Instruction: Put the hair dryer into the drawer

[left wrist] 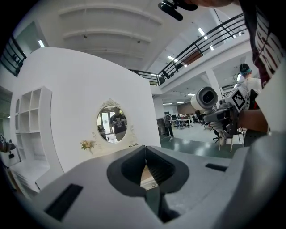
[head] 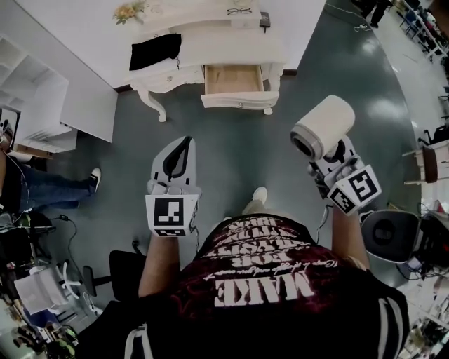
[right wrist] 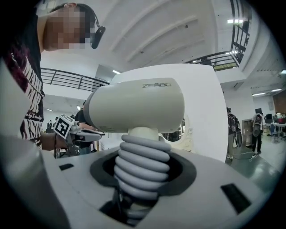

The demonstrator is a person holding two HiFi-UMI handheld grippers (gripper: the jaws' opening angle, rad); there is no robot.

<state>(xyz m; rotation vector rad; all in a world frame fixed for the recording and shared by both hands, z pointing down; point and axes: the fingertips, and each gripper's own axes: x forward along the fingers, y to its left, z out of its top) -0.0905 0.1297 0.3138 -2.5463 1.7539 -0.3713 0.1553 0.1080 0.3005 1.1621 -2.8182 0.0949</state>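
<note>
A cream hair dryer (head: 323, 126) with a ribbed grey handle (right wrist: 140, 167) stands upright in my right gripper (head: 330, 160), whose jaws are shut on the handle. Its barrel (right wrist: 136, 107) lies across the right gripper view, above the jaws. My left gripper (head: 186, 141) is held out level at the left with its tips together and nothing in it. In its own view the left gripper (left wrist: 145, 150) points at the dressing table. The table's drawer (head: 238, 102) stands pulled out ahead of both grippers, and its wooden inside is bare.
The white dressing table (head: 231, 45) carries a black cloth (head: 154, 50), glasses (head: 238, 10) and flowers (head: 130, 12), with an oval mirror (left wrist: 111, 124) above. A white shelf unit (head: 35, 105) and a person's leg (head: 52, 189) are at the left. A chair (head: 389, 235) is at the right.
</note>
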